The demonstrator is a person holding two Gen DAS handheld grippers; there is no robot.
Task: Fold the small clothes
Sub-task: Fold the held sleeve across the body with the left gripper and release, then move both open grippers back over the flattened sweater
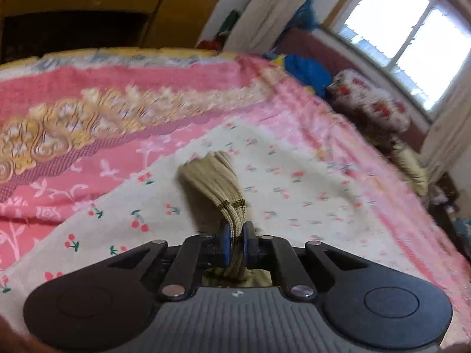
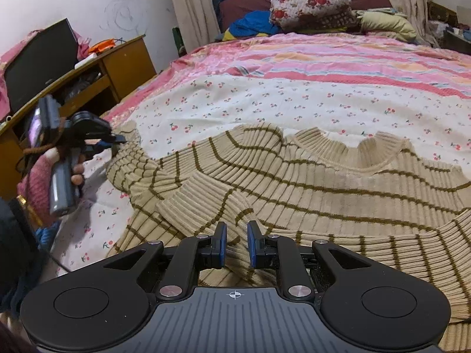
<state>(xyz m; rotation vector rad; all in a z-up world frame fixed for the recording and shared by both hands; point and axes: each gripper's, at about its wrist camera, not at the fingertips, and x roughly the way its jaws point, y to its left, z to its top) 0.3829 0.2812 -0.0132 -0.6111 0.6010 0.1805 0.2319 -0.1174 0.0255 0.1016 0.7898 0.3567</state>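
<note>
Bedroom setting: a bed (image 2: 338, 56) under a pink patterned cover carries a white cherry-print sheet (image 2: 265, 103), and on that sheet lies the striped beige sweater (image 2: 309, 182), front up, neckline toward the far pillows. All places below are given from the sweater's neckline (image 2: 379, 156).

Left of the neckline, at the garment's far left extremity, the left gripper (image 2: 117, 144) is held by a person's hand (image 2: 77, 173) in a pink sleeve. Its fingers (image 1: 226, 242) are closed down tight on a bunched ribbed strip of the sweater, apparently the end of a sleeve; the left wrist view shows the knit pinched between the blue pads and trailing away forward over the cherry sheet. That sleeve runs from the grip back toward the body of the garment, so its long axis lies roughly across the bed, left to right.

Nearer the camera than the neckline and somewhat left of it, the right gripper (image 2: 237, 244) hovers low over the sweater's body. Its fingers stand slightly apart with a narrow gap, and nothing is seen pinched between them; knit lies beneath and just ahead of the tips. Whether the pads touch the cloth cannot be told.

Judgement: the left hand alone has the sleeve, and the fold appears to turn on carrying that sleeve rightward across the body toward the neckline. The right hand, being nearer the chest, is better placed to pin the fabric.
</note>
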